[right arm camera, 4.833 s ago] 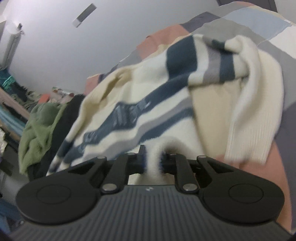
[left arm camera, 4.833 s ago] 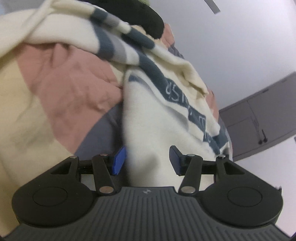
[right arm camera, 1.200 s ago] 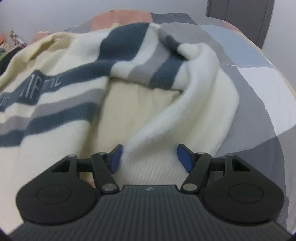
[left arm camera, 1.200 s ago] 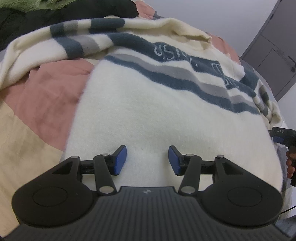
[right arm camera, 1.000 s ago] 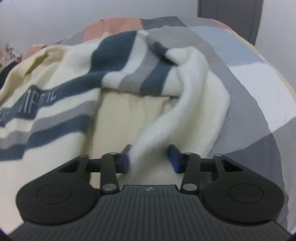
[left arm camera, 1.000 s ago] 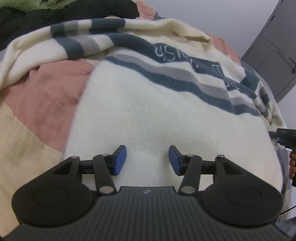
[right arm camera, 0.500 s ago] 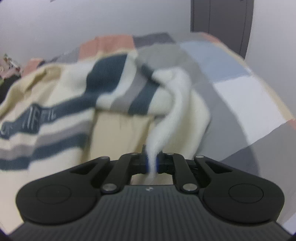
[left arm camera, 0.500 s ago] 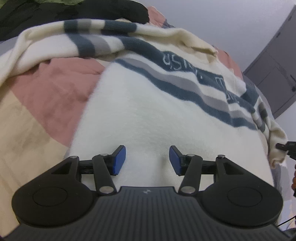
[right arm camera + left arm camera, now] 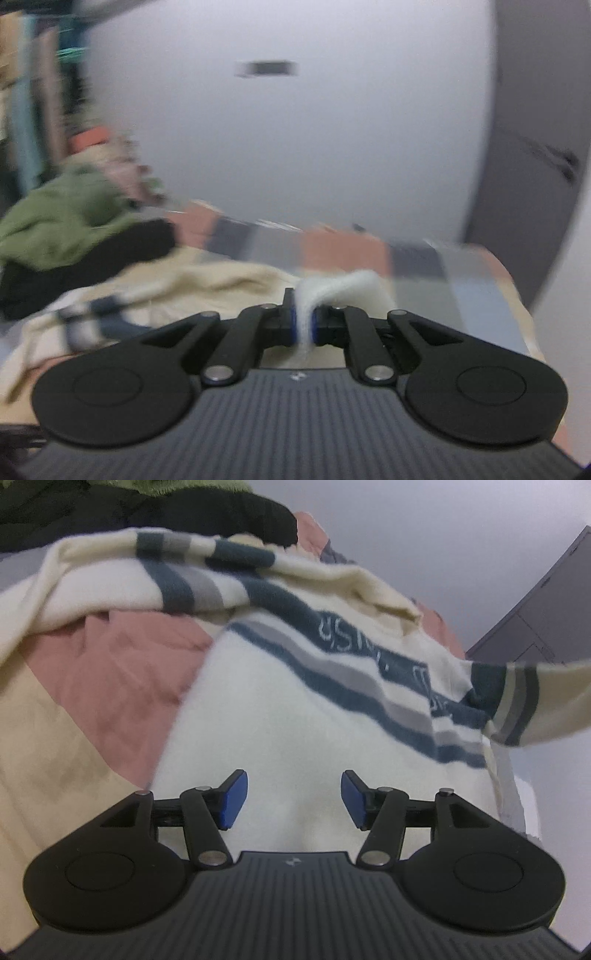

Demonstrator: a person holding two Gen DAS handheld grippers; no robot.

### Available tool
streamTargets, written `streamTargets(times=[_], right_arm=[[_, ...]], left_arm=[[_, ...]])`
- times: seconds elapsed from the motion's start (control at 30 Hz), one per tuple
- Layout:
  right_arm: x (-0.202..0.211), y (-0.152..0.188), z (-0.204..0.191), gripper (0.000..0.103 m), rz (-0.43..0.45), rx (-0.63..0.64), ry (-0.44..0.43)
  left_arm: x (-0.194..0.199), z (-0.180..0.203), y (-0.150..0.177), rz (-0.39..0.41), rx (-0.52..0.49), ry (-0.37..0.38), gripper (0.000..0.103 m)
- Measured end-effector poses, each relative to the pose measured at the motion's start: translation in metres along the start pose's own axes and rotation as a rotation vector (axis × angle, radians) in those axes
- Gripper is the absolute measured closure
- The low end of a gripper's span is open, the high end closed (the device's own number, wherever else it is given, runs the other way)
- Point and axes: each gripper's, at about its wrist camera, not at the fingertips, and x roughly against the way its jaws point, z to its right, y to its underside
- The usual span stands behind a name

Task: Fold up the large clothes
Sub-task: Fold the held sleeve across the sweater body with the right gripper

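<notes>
Apparently one sweater (image 9: 295, 709) — right gripper (image 9: 303, 325) pinching it, left gripper (image 9: 290, 797) spread.

Bedcover (image 9: 122, 664): lying spread out in pink, beige and grey patches.
Black garment (image 9: 155, 513): sitting heaped at the far edge.
Green garment (image 9: 62, 225): resting on top of the black one.
Grey cabinet (image 9: 546, 627): standing against the white wall (image 9: 332, 147).

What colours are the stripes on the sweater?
Dark blue and grey on the cream sweater, clearest in the left wrist view.
</notes>
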Motion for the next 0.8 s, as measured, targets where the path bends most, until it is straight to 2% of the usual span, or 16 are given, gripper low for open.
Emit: streamTargets(times=[0.13, 0.2, 0.27, 0.37, 0.47, 0.6, 0.77, 0.8], right_arm=[[0.016, -0.021, -0.079, 0.094, 0.044, 0.112, -0.121], [0.016, -0.022, -0.122, 0.094, 0.053, 0.163, -0.194], [0.009, -0.017, -0.168, 0.093, 0.045, 0.231, -0.257], [-0.011, 0.0, -0.218, 0.093, 0.019, 0.29, -0.313], [-0.045, 0.019, -0.252, 0.093, -0.055, 0.281, -0.351], [-0.085, 0.05, -0.28, 0.093, -0.157, 0.262, -0.386], [-0.096, 0.078, -0.279, 0.09, -0.232, 0.25, -0.427], [-0.099, 0.08, -0.276, 0.085, -0.244, 0.243, -0.436]], left_arm=[[0.015, -0.007, -0.002, 0.026, -0.002, 0.027, 0.041], [0.027, -0.017, -0.001, 0.055, 0.016, 0.01, 0.041], [0.04, -0.033, -0.002, 0.094, 0.085, 0.009, 0.041], [0.053, -0.058, -0.006, 0.131, 0.227, 0.044, 0.041], [0.066, -0.071, -0.009, 0.183, 0.283, 0.044, 0.041], [0.071, -0.073, -0.011, 0.197, 0.265, 0.035, 0.041], [0.063, -0.065, -0.011, 0.162, 0.223, 0.04, 0.04], [0.061, -0.063, -0.01, 0.159, 0.213, 0.042, 0.04]])
